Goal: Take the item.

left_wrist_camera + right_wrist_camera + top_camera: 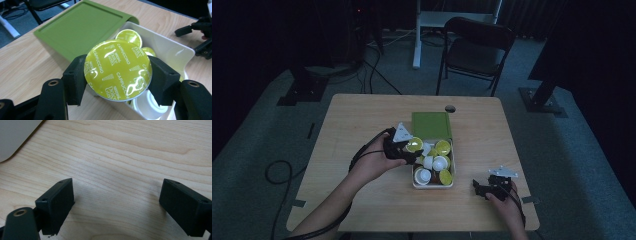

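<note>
— One capsule (118, 71) is in my left gripper (117, 75) right now: a yellow-green foil-topped coffee pod marked "Cappuccino", pinched across its rim between the two black jaws. It sits just over the near-left edge of the white box (175, 53), foil facing the camera.

— And the rest of them?

— Several more pods lie loose in that box (414, 176), some foil up, some showing white plastic bodies. The green lid (431, 124) lies flat on the table (362, 115), touching the box's far end.

— How do you reckon the pod handles?

— Light, I'd say, with a stiff plastic cup and a thin foil top. The foil looks glossy and probably punctures easily, so I'd keep the pads on the rim or the cup wall, never on the face. The rim is round and smooth — I judge it could pivot or squirt out if I squeeze off-centre, so a hold straight across the widest part seems safest.

— Your other hand?

— My right gripper (117, 205) has its jaws spread wide with nothing between them, low over bare wood near the box's corner. From above it rests at the table's near-right (497, 186), well apart from the box.
</note>
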Motion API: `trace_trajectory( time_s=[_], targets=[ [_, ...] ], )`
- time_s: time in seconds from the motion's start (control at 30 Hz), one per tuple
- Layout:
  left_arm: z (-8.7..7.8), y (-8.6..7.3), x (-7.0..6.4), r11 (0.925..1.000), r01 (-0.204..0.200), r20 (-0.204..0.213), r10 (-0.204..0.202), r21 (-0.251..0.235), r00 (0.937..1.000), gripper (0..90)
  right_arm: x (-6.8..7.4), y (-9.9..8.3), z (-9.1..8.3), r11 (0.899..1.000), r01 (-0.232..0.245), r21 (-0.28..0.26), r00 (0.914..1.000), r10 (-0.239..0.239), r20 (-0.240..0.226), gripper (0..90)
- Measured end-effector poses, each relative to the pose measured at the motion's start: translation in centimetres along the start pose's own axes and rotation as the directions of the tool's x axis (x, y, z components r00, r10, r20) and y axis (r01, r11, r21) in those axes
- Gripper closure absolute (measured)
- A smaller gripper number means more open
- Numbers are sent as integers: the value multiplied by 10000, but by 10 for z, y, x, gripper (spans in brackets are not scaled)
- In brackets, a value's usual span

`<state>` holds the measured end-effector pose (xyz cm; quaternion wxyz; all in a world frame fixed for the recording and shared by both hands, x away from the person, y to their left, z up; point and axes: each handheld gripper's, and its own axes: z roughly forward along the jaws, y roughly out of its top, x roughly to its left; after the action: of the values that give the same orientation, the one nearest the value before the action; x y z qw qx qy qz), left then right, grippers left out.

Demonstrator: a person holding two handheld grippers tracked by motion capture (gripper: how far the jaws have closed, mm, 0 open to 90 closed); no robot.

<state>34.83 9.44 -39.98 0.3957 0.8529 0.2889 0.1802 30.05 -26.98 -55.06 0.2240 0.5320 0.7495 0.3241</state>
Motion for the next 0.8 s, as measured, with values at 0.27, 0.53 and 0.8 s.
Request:
trace_trajectory(
  time_s=[0.27, 0.53, 0.8],
  targets=[
    [-6, -16, 11, 9993, 383, -196, -383, -14, 9991, 379, 0, 0, 0, 10000, 6, -4, 10000, -6, 0, 119],
    [-13, -29, 23, 9975, 705, -473, -707, -65, 9964, 380, 0, 0, 0, 10000, 7, 7, 10000, -7, 0, 119],
    [-16, -42, 31, 9959, 902, -716, -902, -35, 9933, 379, 0, 0, 0, 10000, 10, 0, 10000, -10, 1, 119]
  ],
)
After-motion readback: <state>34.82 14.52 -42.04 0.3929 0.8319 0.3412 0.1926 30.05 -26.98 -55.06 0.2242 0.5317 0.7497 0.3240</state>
